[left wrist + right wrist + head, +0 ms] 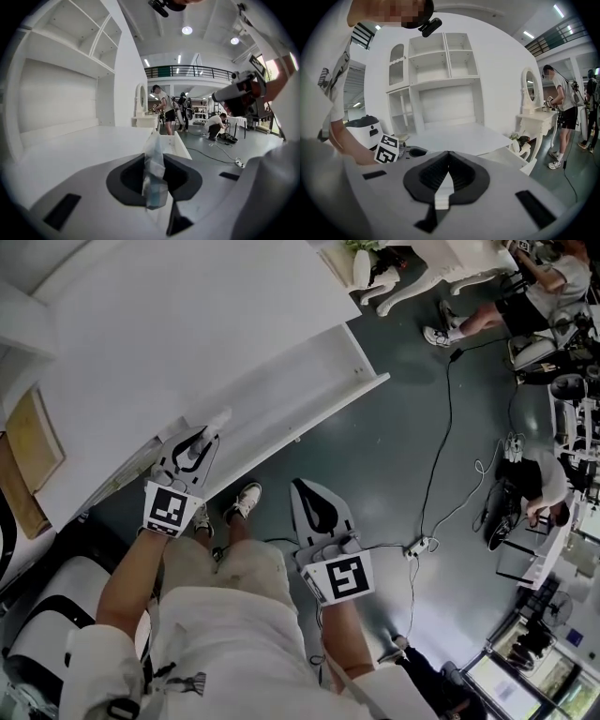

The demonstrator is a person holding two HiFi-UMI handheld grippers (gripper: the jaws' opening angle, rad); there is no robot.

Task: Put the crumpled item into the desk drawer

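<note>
Left gripper (155, 165) is found clamped on the crumpled item (154, 180), which is held upright between the jaws beside the open desk drawer (314, 395), evidently for release inside; right gripper (448, 158) is closed, empty, and held aside above the floor.

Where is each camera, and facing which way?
Head view: on the person's head, facing steeply down: desk, drawer, forearms, legs.
Left gripper view: on left hand-held gripper, along jaws pinching crumpled item, toward drawer.
Right gripper view: on right hand-held gripper, along shut jaws toward shelves; left forearm shows.
Shared: all three show the desk.
</note>
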